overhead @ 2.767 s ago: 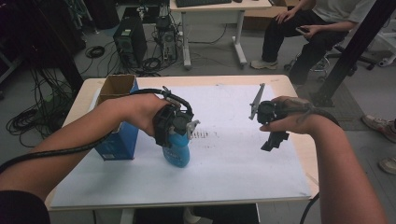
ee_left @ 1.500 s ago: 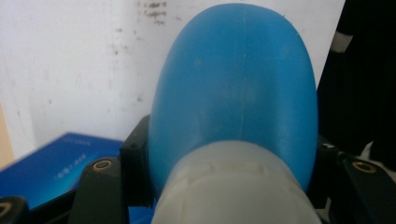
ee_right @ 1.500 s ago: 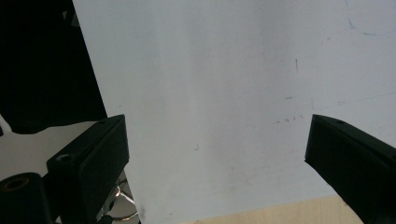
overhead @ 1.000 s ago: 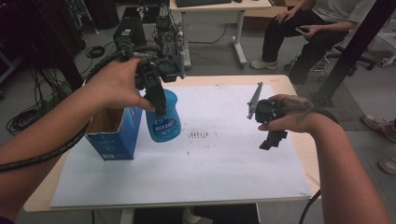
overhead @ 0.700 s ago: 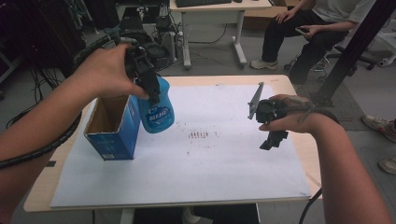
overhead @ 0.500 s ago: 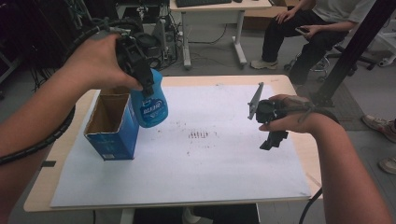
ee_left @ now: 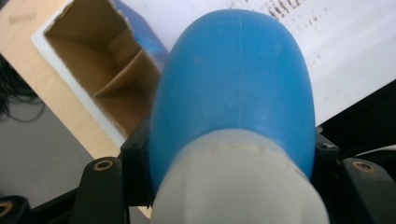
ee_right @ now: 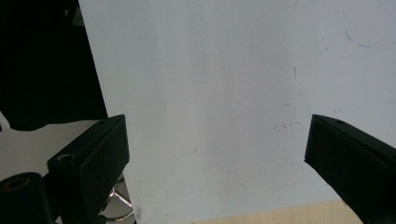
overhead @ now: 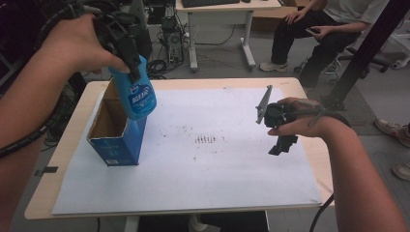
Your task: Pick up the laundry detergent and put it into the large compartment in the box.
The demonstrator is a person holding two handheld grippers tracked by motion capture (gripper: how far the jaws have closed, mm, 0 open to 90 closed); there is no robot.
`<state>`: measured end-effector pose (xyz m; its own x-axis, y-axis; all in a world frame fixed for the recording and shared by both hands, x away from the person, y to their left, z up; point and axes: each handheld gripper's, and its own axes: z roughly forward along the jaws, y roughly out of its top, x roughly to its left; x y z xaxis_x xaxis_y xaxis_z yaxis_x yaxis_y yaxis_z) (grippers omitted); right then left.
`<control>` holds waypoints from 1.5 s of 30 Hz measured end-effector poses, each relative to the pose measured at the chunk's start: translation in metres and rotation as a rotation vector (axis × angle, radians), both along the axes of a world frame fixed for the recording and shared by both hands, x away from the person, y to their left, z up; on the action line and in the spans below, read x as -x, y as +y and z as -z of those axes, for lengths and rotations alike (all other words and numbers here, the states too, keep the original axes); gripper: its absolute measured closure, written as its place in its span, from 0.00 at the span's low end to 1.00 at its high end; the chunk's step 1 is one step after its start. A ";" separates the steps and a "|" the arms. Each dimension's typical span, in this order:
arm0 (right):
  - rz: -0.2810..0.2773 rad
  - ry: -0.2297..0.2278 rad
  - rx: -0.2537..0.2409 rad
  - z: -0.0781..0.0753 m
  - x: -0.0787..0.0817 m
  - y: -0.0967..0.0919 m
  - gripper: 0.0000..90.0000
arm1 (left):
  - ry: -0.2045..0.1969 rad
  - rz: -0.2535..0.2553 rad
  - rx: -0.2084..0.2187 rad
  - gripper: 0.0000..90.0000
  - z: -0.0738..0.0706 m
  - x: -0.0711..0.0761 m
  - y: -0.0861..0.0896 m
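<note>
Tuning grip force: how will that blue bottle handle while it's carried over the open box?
The blue bottle has a smooth, rounded plastic body, so probably slippery. The left hand-held gripper clamps near its top, so it may swing. Likely rigid: no visible dent at the jaws.

Jaws stand wide apart over white sheet (ee_right: 210,93).

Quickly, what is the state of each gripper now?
Left gripper: shut on the blue bottle, held above the box.
Right gripper: open, holding nothing.
</note>
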<state>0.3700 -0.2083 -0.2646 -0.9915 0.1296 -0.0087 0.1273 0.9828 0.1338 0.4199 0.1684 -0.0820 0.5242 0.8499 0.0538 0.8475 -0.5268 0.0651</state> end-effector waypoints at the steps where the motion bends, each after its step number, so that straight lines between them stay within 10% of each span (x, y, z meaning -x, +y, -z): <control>1: 0.001 0.003 0.005 0.000 0.000 0.000 0.07 | 0.001 -0.016 0.006 0.42 -0.002 -0.001 0.003; 20: -0.023 0.002 0.011 -0.002 -0.001 0.005 0.07 | -0.003 -0.315 0.032 0.42 -0.036 -0.011 0.052; 45: -0.034 -0.001 0.005 -0.001 0.000 0.007 0.07 | 0.006 -0.589 0.005 0.42 -0.031 -0.012 0.080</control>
